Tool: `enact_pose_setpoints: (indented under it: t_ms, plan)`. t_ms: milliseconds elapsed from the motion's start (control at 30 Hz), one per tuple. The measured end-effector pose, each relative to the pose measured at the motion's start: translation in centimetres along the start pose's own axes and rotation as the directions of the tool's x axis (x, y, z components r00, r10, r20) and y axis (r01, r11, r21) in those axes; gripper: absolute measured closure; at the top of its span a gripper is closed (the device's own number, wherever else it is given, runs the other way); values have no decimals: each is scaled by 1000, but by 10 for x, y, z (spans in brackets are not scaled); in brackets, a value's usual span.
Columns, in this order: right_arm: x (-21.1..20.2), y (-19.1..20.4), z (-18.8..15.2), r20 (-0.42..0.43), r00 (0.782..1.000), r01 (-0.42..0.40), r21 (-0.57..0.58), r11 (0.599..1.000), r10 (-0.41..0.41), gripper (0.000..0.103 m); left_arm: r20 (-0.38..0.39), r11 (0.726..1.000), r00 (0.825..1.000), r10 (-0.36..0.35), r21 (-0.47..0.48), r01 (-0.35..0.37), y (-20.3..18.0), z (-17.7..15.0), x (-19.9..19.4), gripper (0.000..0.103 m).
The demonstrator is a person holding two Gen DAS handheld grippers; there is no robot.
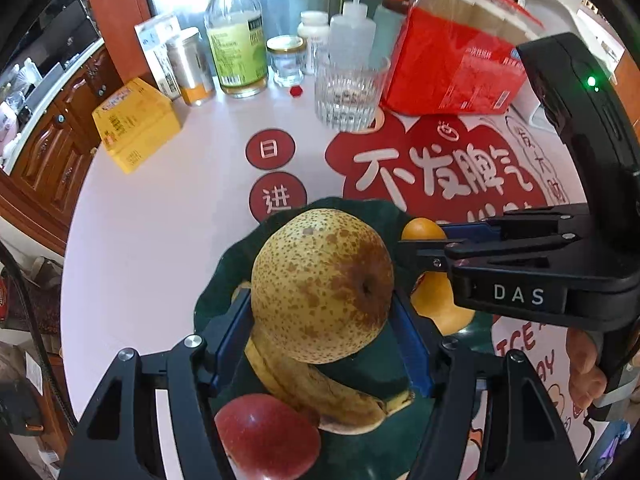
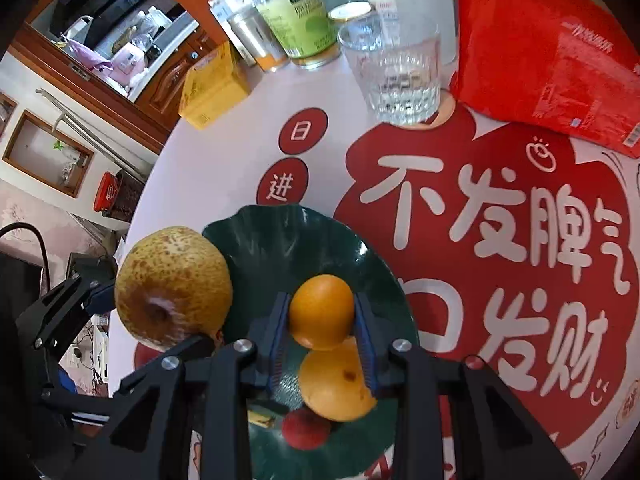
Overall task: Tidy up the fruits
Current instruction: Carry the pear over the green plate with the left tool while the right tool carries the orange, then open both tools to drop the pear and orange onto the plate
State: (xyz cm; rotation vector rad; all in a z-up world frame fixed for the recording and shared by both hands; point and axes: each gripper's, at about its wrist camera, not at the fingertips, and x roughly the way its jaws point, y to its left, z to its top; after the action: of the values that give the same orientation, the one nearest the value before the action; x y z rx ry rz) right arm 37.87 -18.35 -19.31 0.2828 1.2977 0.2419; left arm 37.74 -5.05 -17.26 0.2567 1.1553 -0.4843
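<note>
Table: round white tabletop (image 2: 208, 184) bearing a large red printed decal; bottles, a ribbed clear drinking glass (image 2: 396, 76) and a red carton (image 2: 532, 48) stand at the far side.
Plate: dark green wavy-rimmed dish (image 2: 280, 236) near the table's edge; a spotted yellow banana (image 1: 320, 392), a red apple (image 1: 266, 436) and a larger orange fruit (image 2: 336, 388) lie on it.
Pear: big brown-speckled yellow pear (image 1: 320, 288), carried above the dish.
Left gripper (image 1: 324, 340): black, blue-padded; jaws roughly half apart, clamped on the pear's sides.
Right gripper (image 2: 322, 344): jaws nearly together, pinching a small round orange (image 2: 322, 310) above the dish, just over the larger orange fruit.
Step in hand: judged to be lowering both fruits to the dish.
Good practice: steer each fruit to bare green surface, the pear clear of the banana and the small orange beside, not atop, its neighbour; part the jaws only once each fruit rests.
Risk: round fruit released high may roll off the rim.
</note>
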Motion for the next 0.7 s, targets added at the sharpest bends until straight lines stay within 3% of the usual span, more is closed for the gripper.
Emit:
enact_pose_setpoints:
  t_ms: [300, 433, 533, 700]
  plan:
    - [18, -2, 0, -34, 999, 1, -13, 1000, -1, 66, -64, 1000, 998, 6, -5, -6, 5, -8, 25, 36]
    - [13, -1, -2, -24, 1000, -15, -15, 1000, 14, 61, -13, 1000, 1000, -8, -18, 8, 8, -7, 13, 35]
    - [8, 4, -4, -12, 1000, -5, -38, 999, 5, 60, 16, 999, 1000, -12, -38, 13, 9, -3, 2, 24]
    - [-3, 5, -6, 13, 1000, -22, -31, 999, 22, 60, 24, 999, 1000, 2, -33, -1, 6, -4, -10, 23]
